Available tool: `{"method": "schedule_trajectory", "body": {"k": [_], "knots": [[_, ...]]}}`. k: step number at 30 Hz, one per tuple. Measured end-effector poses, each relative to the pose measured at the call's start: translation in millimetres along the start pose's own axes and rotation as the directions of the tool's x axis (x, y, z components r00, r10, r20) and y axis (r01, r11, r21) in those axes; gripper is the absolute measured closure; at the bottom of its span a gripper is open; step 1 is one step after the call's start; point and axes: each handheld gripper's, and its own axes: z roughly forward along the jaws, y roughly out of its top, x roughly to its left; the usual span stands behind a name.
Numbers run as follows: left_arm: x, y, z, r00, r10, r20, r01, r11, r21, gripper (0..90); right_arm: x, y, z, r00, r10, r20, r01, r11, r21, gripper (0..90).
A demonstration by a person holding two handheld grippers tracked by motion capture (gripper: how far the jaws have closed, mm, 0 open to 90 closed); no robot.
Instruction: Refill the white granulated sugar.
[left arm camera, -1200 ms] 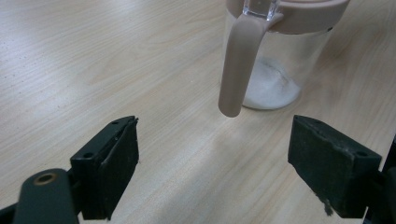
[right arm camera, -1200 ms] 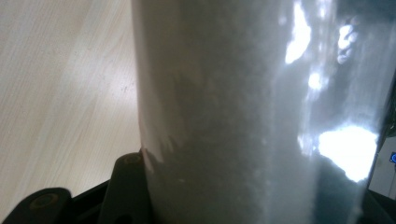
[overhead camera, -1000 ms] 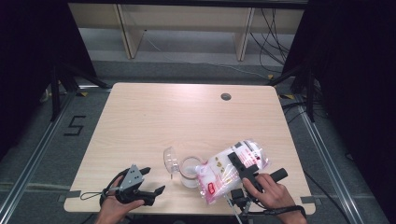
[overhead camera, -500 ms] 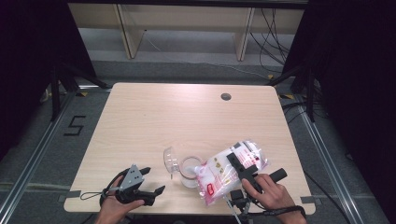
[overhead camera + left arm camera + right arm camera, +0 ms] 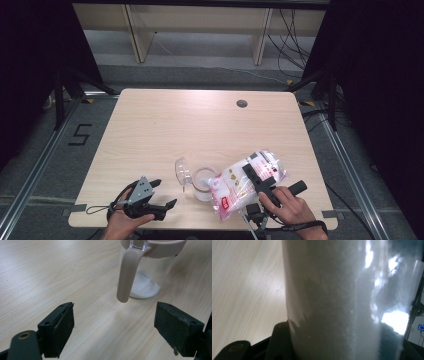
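light wood table (image 5: 165,130) with a clear jar (image 5: 202,182) near its front edge; everything below is placed relative to that jar. the jar stands upright, its clear hinged lid (image 5: 182,170) flipped open and tilted up on the jar's left. in the left gripper view the jar (image 5: 147,272) has a pinkish rim and a pinkish handle (image 5: 127,275) hanging straight down its side, with a low heap of white powder (image 5: 146,287) on its bottom.

bag (image 5: 247,182) of white powder, clear plastic with red print, sits just right of the jar. its long axis runs diagonally, from the lower end close to the jar's right side and the table's front edge up and away to the far right. the corner nearest the jar touches or overlaps the rim; cannot tell which. in the right gripper view the bag (image 5: 342,300) stands between the jaws as a tall white column.

right gripper (image 5: 260,180), right of the jar, is clamped across the bag's middle at about half opening, bag squeezed between the pads.

left gripper (image 5: 162,195), left of and nearer than the jar, lies low by the front edge, jaws spread wide with nothing between them, aimed at the jar's handle, well apart from it.
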Motion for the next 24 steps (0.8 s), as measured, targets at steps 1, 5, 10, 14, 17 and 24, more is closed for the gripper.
{"method": "schedule_trajectory", "body": {"k": [1,5,10,14,17,24], "knots": [[0.0,0.0,0.0,1.0,0.0,0.0,0.0,1.0,-0.001,16.1,1.6,-0.2,-0.8,0.9998,0.02,0.0,-0.02,1.0,0.011,54.5],[-0.7,0.0,0.3,1.0,-0.005,-0.003,0.005,1.0,-0.002,16.1,0.6,0.1,-1.1,0.9999,0.011,0.003,-0.011,1.0,0.009,54.5],[-0.6,0.1,0.1,1.0,-0.003,-0.004,0.003,1.0,-0.001,16.1,0.7,0.1,-0.4,0.9999,0.015,0.006,-0.015,1.0,0.002,54.6],[-0.3,0.1,-0.1,1.0,0.0,-0.004,0.0,1.0,0.002,16.1,0.7,0.0,-0.7,0.9998,0.018,0.006,-0.018,1.0,0.006,54.6],[0.0,0.1,0.0,1.0,0.001,-0.001,-0.001,1.0,0.001,16.1,0.8,-0.2,-1.2,0.9997,0.022,0.007,-0.022,1.0,0.01,54.6],[-0.1,0.1,0.1,1.0,-0.001,0.0,0.001,1.0,-0.002,16.1,0.1,-0.7,-1.7,0.9998,0.019,0.003,-0.019,1.0,0.013,54.6]]}}
